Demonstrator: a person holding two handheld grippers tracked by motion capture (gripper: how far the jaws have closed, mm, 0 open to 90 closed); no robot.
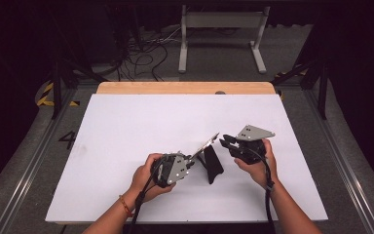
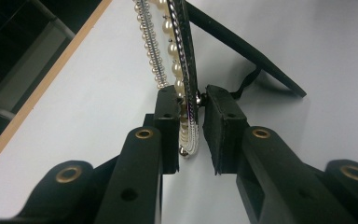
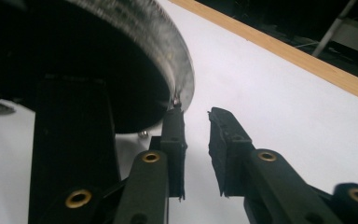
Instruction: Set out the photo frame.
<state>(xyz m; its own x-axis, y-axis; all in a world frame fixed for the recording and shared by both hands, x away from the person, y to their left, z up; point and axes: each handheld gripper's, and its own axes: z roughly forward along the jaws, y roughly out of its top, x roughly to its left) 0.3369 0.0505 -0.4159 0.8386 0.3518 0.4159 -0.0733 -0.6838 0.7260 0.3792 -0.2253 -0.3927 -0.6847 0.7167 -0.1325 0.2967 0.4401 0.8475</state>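
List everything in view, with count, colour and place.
Picture frame: one, silver rim trimmed with pearl beads, near the middle of the table, tilted, its edge between the left claw's pads.
Frame stand: one, black, propping the frame from behind, foot on the table.
Table: one, white top with a wooden strip along the far edge.
Metal base: one, grey, on the floor beyond the table.
Cables: several, black, on the floor beyond the table.
Left claw: one, black, closed on the frame's edge.
Right claw: one, black, open beside the frame's rim.

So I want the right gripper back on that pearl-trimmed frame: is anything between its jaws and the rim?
Nothing visible. The right gripper is open, one pad beside the frame's rim, gap bare. The left gripper clamps the opposite edge.
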